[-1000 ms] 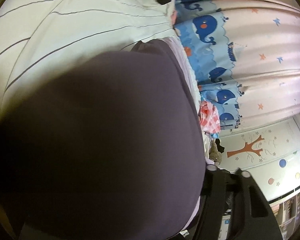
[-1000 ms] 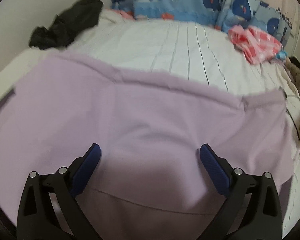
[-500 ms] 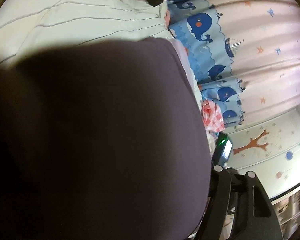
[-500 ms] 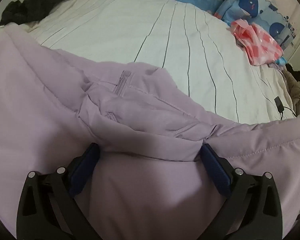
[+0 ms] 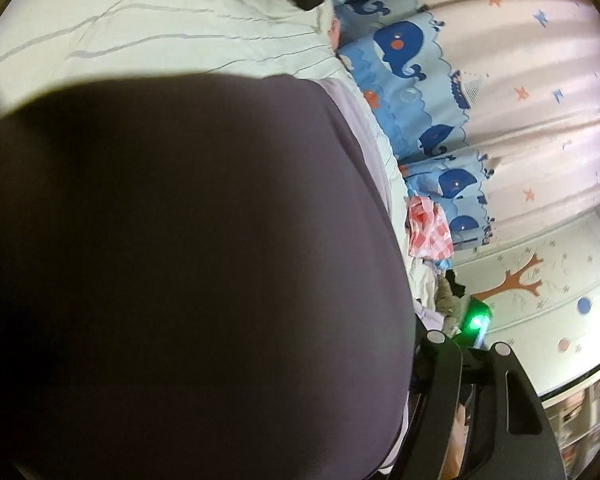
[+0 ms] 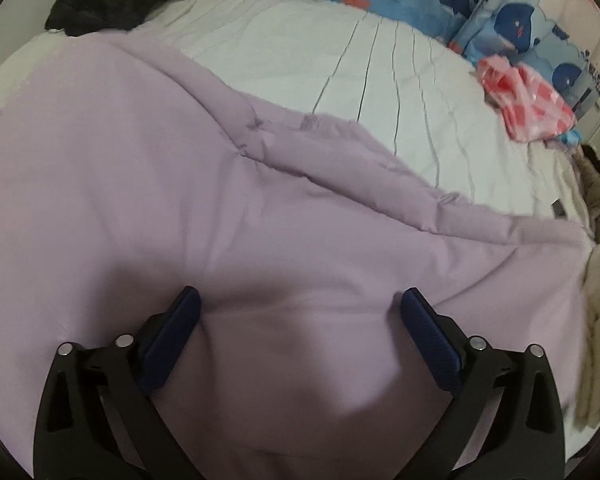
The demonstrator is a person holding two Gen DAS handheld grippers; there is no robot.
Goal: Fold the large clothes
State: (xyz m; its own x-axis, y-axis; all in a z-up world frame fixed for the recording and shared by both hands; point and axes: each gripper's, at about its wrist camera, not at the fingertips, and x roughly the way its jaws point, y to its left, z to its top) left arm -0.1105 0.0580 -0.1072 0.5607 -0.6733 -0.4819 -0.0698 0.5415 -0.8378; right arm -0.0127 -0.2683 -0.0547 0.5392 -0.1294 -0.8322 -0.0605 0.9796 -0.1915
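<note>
Lilac garment [image 6: 260,208] — under the spread right gripper [image 6: 300,312].

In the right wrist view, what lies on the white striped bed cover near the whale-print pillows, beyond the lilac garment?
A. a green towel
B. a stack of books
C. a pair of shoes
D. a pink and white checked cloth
D: a crumpled pink and white checked cloth lies on the bed cover just below the whale-print pillows, past the far edge of the lilac garment.
</note>
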